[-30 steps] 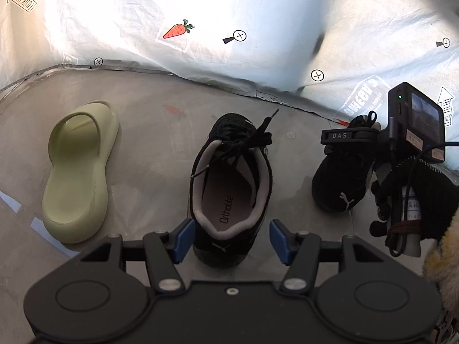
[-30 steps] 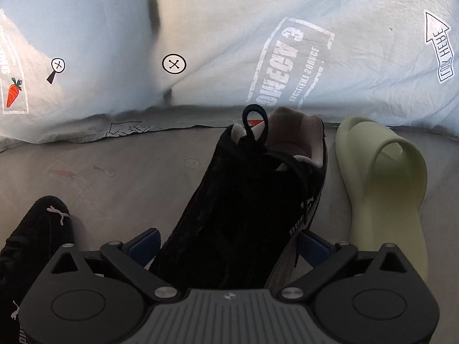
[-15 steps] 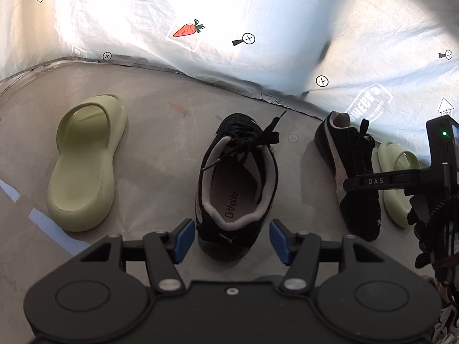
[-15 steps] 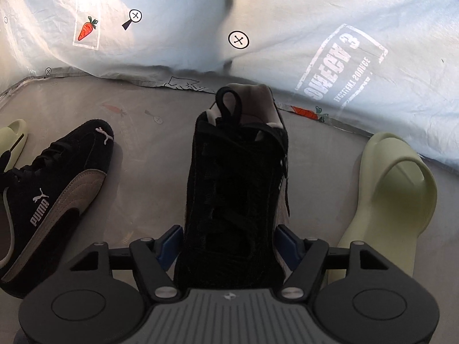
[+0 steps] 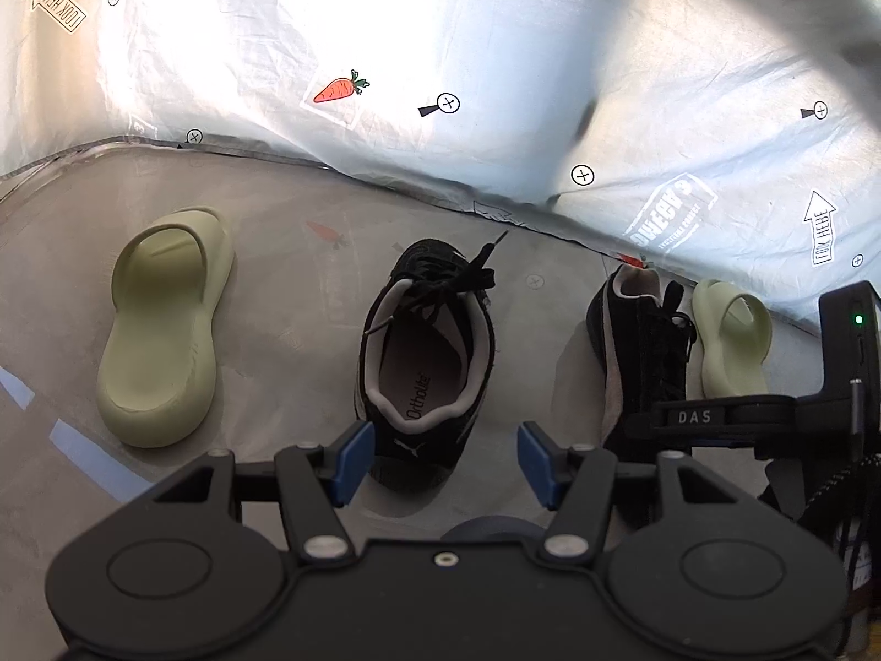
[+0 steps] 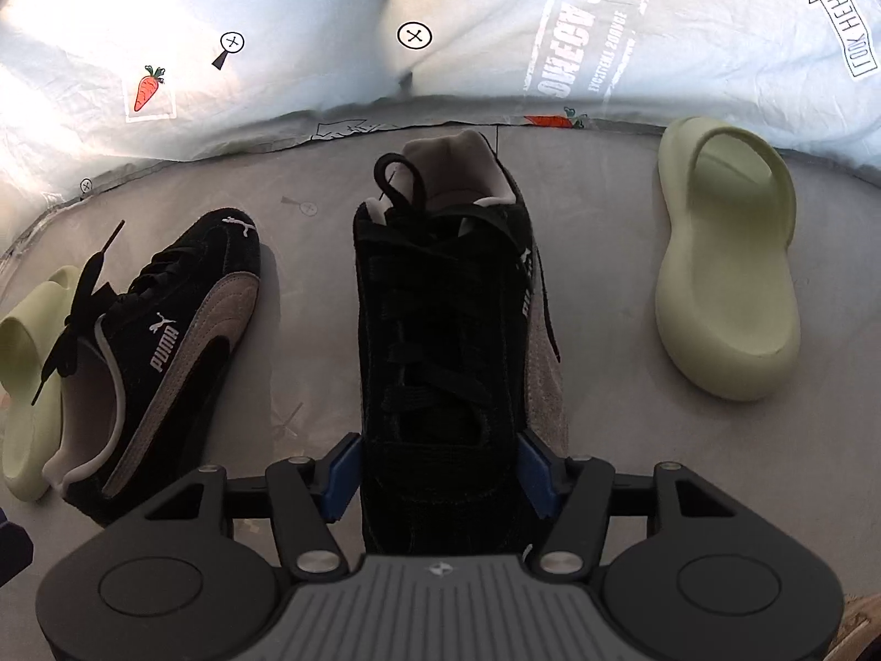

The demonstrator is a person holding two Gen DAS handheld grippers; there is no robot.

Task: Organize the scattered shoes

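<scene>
Clamping the toe end of a black suede lace-up sneaker [image 6: 440, 341], our right gripper [image 6: 439, 473] has its blue-padded fingers [image 6: 342, 468] pressed against both sides of the shoe, whose heel points toward the white printed backdrop sheet [image 6: 495, 16]. We take this held sneaker as our landmark. Just to its right on the grey floor mat [image 6: 605, 193] lies a pale green foam slide [image 6: 727, 270]. To its left, apart from it, rests the matching black suede sneaker with a grey stripe [image 6: 170, 352], and beyond that a second pale green slide [image 6: 30, 385], partly hidden. Our left gripper [image 5: 440, 460] hangs with its fingers [image 5: 352, 460] spread wide on either side of that second sneaker's [image 5: 427, 352] heel, not touching it; we cannot tell its height above the mat.
</scene>
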